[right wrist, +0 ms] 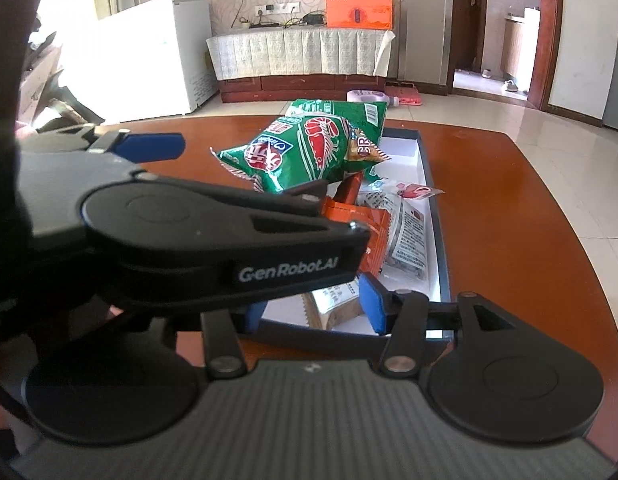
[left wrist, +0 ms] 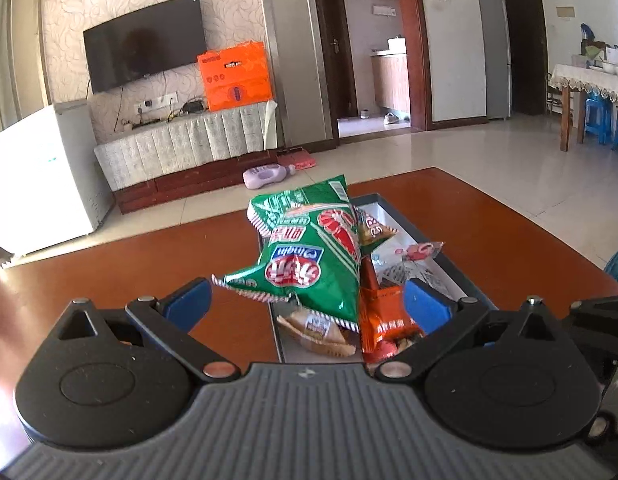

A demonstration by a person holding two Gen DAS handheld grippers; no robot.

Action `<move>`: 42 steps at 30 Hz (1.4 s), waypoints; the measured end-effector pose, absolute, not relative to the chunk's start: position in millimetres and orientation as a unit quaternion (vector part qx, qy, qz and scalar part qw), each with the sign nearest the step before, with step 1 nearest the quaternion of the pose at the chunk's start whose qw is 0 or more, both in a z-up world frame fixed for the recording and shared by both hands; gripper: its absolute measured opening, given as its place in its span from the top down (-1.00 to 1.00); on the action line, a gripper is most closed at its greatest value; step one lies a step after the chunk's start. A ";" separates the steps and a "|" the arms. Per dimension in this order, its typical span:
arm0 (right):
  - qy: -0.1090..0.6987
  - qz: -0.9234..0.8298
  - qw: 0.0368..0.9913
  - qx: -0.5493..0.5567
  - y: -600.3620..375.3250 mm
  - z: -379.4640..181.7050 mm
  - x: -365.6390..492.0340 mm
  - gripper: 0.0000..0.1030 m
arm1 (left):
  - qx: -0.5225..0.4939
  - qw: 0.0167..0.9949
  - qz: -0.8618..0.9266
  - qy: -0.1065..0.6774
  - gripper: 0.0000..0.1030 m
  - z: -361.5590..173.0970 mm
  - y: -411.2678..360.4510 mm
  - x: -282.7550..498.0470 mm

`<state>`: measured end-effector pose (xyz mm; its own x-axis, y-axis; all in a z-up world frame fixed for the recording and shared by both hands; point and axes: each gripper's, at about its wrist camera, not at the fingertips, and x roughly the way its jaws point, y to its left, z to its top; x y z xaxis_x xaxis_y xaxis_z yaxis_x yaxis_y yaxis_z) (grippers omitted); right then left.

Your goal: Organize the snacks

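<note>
Both tools gape unclenched above a red-brown table (left wrist: 489,220) on pale floor tiles (left wrist: 489,148).

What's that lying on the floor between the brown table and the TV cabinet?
A purple bottle lies on its side there, with a pink thing beside the cabinet. The left wrist view shows both.

The left black plastic two-finger tool (left wrist: 307,304) has blue rectangular pads (left wrist: 427,304), rounded black linkage arms joined by silver round-headed pins, two large disc-shaped housings, and a grey ribbed base plate. The right tool (right wrist: 313,306) is built alike, with matching blue pads (right wrist: 371,304). White lettering "GenRobot.AI" runs along the left tool's side, seen from the right wrist.
</note>
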<state>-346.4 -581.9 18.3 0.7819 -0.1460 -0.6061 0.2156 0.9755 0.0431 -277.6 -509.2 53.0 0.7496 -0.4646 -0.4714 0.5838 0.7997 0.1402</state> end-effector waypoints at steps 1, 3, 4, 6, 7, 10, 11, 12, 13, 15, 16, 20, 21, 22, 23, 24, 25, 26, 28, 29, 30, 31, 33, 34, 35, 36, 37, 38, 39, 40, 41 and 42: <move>0.315 -0.099 0.942 0.054 -581.4 18.6 -347.3 -0.05 | 0.138 0.923 -0.286 0.218 -1.00 53.0 -507.2 -279.0; 0.314 -0.104 0.942 0.053 -580.6 19.6 -349.4 -0.06 | 0.134 0.921 -0.286 0.227 -1.00 52.8 -503.6 -282.3; 0.313 -0.106 0.942 0.053 -580.6 19.8 -349.9 -0.07 | 0.132 0.922 -0.283 0.228 -1.00 53.2 -500.8 -284.3; 0.309 -0.110 0.943 0.053 -578.9 21.5 -353.1 -0.07 | 0.127 0.924 -0.279 0.228 -1.00 55.1 -495.5 -288.5; 0.307 -0.109 0.944 0.053 -577.8 22.3 -355.2 -0.08 | 0.121 0.924 -0.282 0.229 -1.00 57.5 -492.4 -288.7; 0.301 -0.111 0.946 0.043 -569.6 25.5 -364.9 -0.08 | 0.110 0.924 -0.286 0.228 -1.00 63.4 -482.9 -294.5; 0.298 -0.111 0.947 0.039 -566.2 26.5 -369.1 -0.08 | 0.106 0.924 -0.287 0.229 -1.00 64.8 -480.2 -297.1; 0.294 -0.111 0.949 0.037 -563.2 27.8 -373.5 -0.08 | 0.104 0.923 -0.289 0.230 -1.00 66.2 -477.3 -300.4; 0.290 -0.112 0.950 0.034 -560.4 29.0 -378.4 -0.08 | 0.103 0.923 -0.292 0.230 -1.00 67.9 -474.8 -304.1; 0.282 -0.118 0.952 0.029 -554.5 32.1 -386.9 -0.08 | 0.103 0.921 -0.299 0.226 -1.00 70.5 -469.2 -312.5; 0.279 -0.124 0.952 0.027 -551.4 33.1 -391.7 -0.12 | 0.104 0.920 -0.302 0.226 -1.00 71.0 -466.5 -316.6; 0.274 -0.151 0.950 0.009 -539.6 35.8 -409.0 -0.26 | 0.108 0.917 -0.314 0.220 -1.00 72.0 -457.9 -334.6; 0.277 -0.157 0.948 0.011 -538.8 35.5 -412.3 -0.28 | 0.108 0.916 -0.317 0.219 -1.00 71.9 -455.7 -339.3; 0.280 -0.162 0.946 0.015 -539.7 35.5 -415.2 -0.28 | 0.111 0.916 -0.319 0.218 -1.00 72.1 -454.7 -343.7; 0.280 -0.168 0.945 0.020 -540.9 35.9 -419.4 -0.28 | 0.112 0.915 -0.321 0.217 -1.00 71.4 -453.3 -348.4; 0.280 -0.173 0.944 0.026 -542.6 36.2 -423.7 -0.28 | 0.113 0.915 -0.323 0.215 -1.00 71.1 -451.6 -353.4; 0.282 -0.178 0.942 0.034 -544.6 35.3 -428.0 -0.29 | 0.115 0.914 -0.325 0.214 -1.00 71.0 -449.7 -358.4; 0.284 -0.183 0.940 0.043 -546.8 33.5 -431.4 -0.29 | 0.115 0.913 -0.328 0.213 -1.00 70.7 -448.3 -363.3; 0.283 -0.185 0.939 0.064 -551.2 33.6 -439.4 -0.29 | 0.115 0.913 -0.333 0.208 -1.00 69.5 -445.1 -372.3; 0.284 -0.186 0.939 0.063 -549.8 33.2 -442.9 -0.33 | 0.112 0.914 -0.332 0.206 -1.00 69.2 -443.9 -376.1; 0.284 -0.189 0.938 0.059 -548.1 32.5 -444.7 -0.33 | 0.112 0.914 -0.333 0.205 -1.00 68.8 -442.2 -379.7; 0.284 -0.191 0.938 0.052 -546.9 31.3 -447.0 -0.33 | 0.113 0.912 -0.335 0.206 -1.00 68.0 -441.3 -382.5; 0.292 -0.196 0.935 0.044 -544.1 26.0 -451.8 -0.33 | 0.115 0.911 -0.337 0.208 -1.00 66.2 -440.6 -386.6; 0.296 -0.198 0.933 0.047 -544.7 23.1 -453.7 -0.33 | 0.117 0.911 -0.337 0.208 -1.00 65.0 -441.3 -387.5; 0.297 -0.197 0.933 0.051 -545.8 22.1 -455.5 -0.33 | 0.117 0.910 -0.337 0.210 -1.00 64.5 -440.8 -388.7; 0.297 -0.198 0.933 0.053 -546.1 21.0 -456.9 -0.33 | 0.117 0.910 -0.338 0.211 -1.00 64.0 -439.8 -390.1; 0.299 -0.199 0.932 0.051 -545.9 19.4 -457.6 -0.33 | 0.116 0.910 -0.338 0.212 -1.00 63.6 -438.9 -391.5; 0.301 -0.201 0.931 0.050 -546.0 17.5 -458.0 -0.33 | 0.116 0.909 -0.338 0.213 -1.00 63.3 -437.9 -392.8; 0.303 -0.200 0.930 0.049 -546.4 15.9 -457.8 -0.33 | 0.115 0.909 -0.338 0.213 -1.00 62.5 -437.6 -394.4; 0.305 -0.200 0.930 0.048 -546.6 14.6 -457.7 -0.33 | 0.116 0.909 -0.338 0.214 -1.00 61.7 -437.4 -395.7; 0.305 -0.200 0.930 0.047 -546.3 14.2 -458.5 -0.33 | 0.116 0.909 -0.337 0.215 -1.00 61.3 -437.3 -396.0; 0.306 -0.200 0.930 0.046 -546.1 14.1 -458.5 -0.33 | 0.116 0.909 -0.337 0.216 -1.00 60.4 -437.3 -396.2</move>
